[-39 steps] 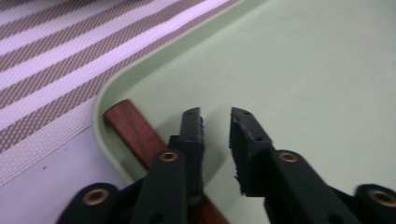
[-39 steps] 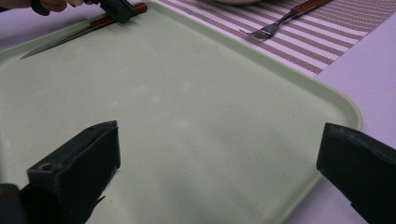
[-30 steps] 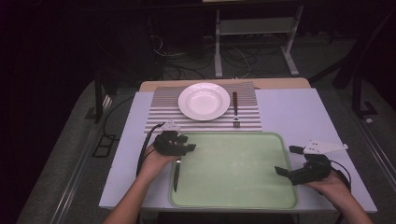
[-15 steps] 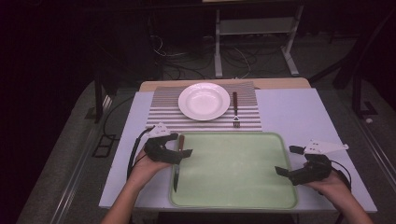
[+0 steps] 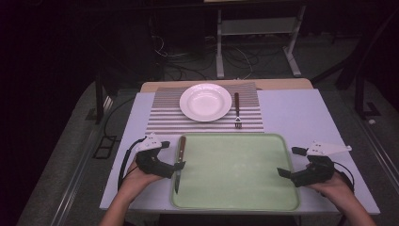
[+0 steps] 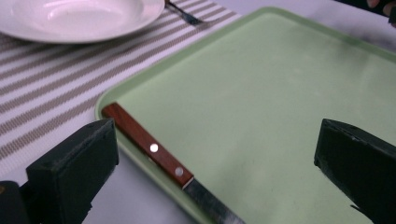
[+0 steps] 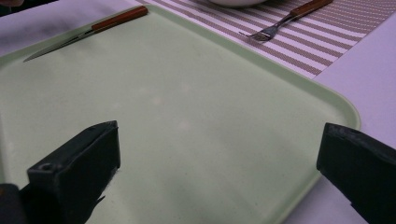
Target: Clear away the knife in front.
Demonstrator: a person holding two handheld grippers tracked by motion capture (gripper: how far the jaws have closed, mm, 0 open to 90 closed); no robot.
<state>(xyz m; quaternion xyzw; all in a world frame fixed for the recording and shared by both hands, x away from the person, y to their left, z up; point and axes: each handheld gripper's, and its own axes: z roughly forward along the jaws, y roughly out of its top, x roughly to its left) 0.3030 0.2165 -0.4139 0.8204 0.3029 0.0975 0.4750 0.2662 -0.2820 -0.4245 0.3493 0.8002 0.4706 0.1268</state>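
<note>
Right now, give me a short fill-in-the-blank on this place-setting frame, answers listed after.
1. The knife lies along the ____ edge of the green tray.
2. The fork rests on the striped ____, beside the white plate.
3. The left gripper has its jaws ____ by the knife.
4. The right gripper is at the tray's ____ edge.

Missing words: left; placemat; open; right

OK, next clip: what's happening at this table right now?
A person holds tongs in each hand at either side of a pale green plastic tray. The left tongs are open beside a wooden-handled steak knife lying along the tray's left rim, not gripping it. The right tongs hang open at the right edge, empty. Beyond, a white plate and a wooden-handled fork sit on a striped placemat.
</note>
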